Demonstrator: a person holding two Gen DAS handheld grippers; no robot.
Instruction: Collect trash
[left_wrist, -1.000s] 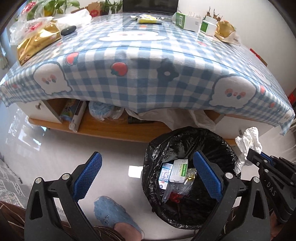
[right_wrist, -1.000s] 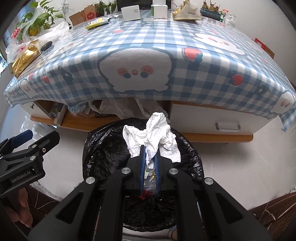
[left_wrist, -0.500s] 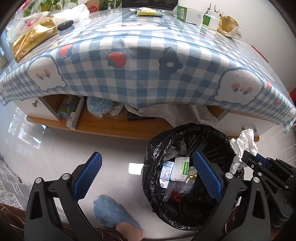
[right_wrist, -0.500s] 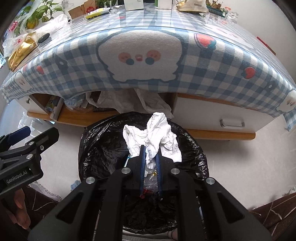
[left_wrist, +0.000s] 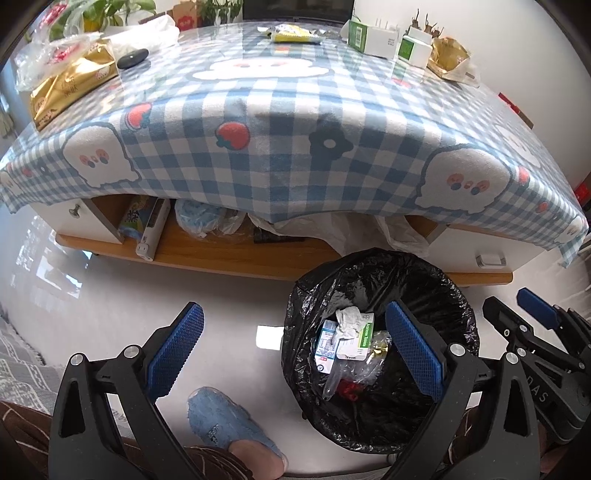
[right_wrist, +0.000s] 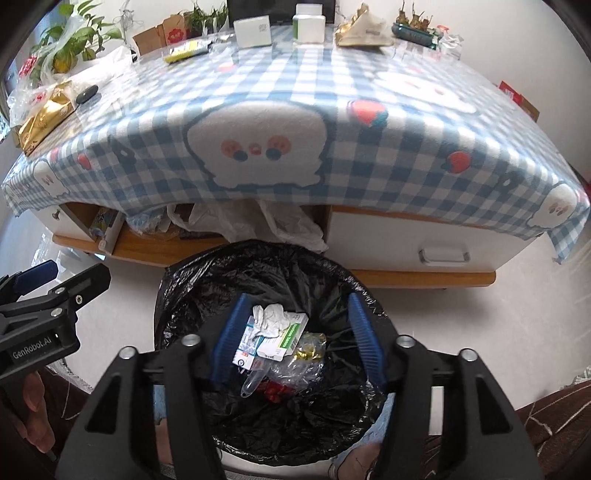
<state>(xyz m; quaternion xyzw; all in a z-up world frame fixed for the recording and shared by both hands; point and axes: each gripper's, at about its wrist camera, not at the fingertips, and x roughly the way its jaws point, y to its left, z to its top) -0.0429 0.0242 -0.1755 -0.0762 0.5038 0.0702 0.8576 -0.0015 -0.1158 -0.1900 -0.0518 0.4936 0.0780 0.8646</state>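
A bin lined with a black bag (right_wrist: 207, 295) (left_wrist: 454, 295) stands on the floor before a low table. Inside lie small medicine boxes (right_wrist: 284, 338) (left_wrist: 354, 338), clear plastic and a crumpled white tissue (right_wrist: 271, 317) (left_wrist: 347, 321) on top. My right gripper (right_wrist: 297, 332) hovers over the bin, its jaws opening, nothing between its blue pads; the tissue lies loose below. Its fingertip (left_wrist: 535, 306) shows at the right of the left wrist view. My left gripper (left_wrist: 295, 347) stands open above the floor and the bin's left rim, holding nothing.
The table wears a blue checked cloth (left_wrist: 280, 140) carrying a yellow wrapper (left_wrist: 291, 33), white and green boxes (left_wrist: 373, 37), gold packets (left_wrist: 70, 85) and plants. Bags crowd the shelf (left_wrist: 236, 254) underneath. A foot in a blue slipper (left_wrist: 229, 421) rests left of the bin.
The right gripper's jaws have parted and the white tissue has dropped from them into the bin. The left gripper has stayed put.
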